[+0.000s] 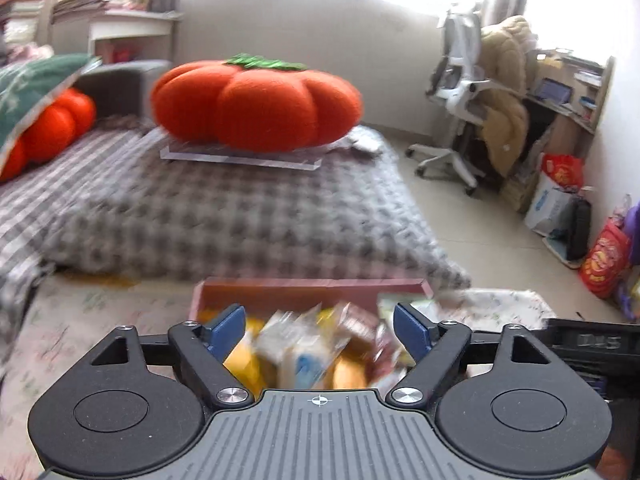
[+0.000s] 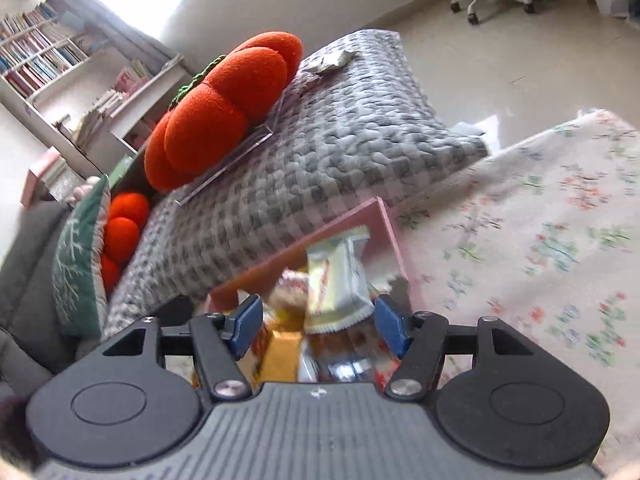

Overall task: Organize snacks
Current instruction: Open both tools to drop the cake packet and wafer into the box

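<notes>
A grey checked quilt [image 1: 224, 216] with an orange pumpkin cushion [image 1: 256, 104] lies just beyond the pink box [image 1: 312, 290] of snack packets [image 2: 340, 280] on my floral cloth [image 2: 540, 240]. Both my claws tilt down over the box. My left gripper [image 1: 320, 330] and right gripper [image 2: 318, 324] gape, gripping nothing.

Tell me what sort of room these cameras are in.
Most likely a bedroom that doubles as a study: a low mattress under a grey checked blanket, a white office chair beside a cluttered desk, and a full bookshelf.
</notes>
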### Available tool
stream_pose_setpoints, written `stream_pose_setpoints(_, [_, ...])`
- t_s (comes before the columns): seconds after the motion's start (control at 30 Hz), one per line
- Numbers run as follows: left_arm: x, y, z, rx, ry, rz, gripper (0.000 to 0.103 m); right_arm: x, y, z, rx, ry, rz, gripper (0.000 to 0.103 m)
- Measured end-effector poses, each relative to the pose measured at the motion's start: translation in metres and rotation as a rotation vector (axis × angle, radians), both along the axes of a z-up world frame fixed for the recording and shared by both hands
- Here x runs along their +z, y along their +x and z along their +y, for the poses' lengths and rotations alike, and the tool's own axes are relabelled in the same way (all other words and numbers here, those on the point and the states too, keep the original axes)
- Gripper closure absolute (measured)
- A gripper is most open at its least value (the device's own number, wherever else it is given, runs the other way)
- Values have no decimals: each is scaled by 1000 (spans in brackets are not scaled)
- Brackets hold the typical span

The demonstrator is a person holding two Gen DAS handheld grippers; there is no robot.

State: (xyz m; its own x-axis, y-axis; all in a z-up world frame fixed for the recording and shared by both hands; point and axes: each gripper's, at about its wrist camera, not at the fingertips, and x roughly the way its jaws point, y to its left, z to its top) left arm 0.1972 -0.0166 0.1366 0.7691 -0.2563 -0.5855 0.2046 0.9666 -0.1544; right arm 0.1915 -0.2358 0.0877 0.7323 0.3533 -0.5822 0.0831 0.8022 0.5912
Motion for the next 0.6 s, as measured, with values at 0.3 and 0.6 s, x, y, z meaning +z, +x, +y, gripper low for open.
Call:
stream_pose_setpoints(0.3, [-22,-70,37,99,94,127,16,16,-56,33,87,-166,41,40])
stream_pose_setpoints(0.6, [-27,-123,42,131,78,141,12,19,-131,62,132,-361,17,32])
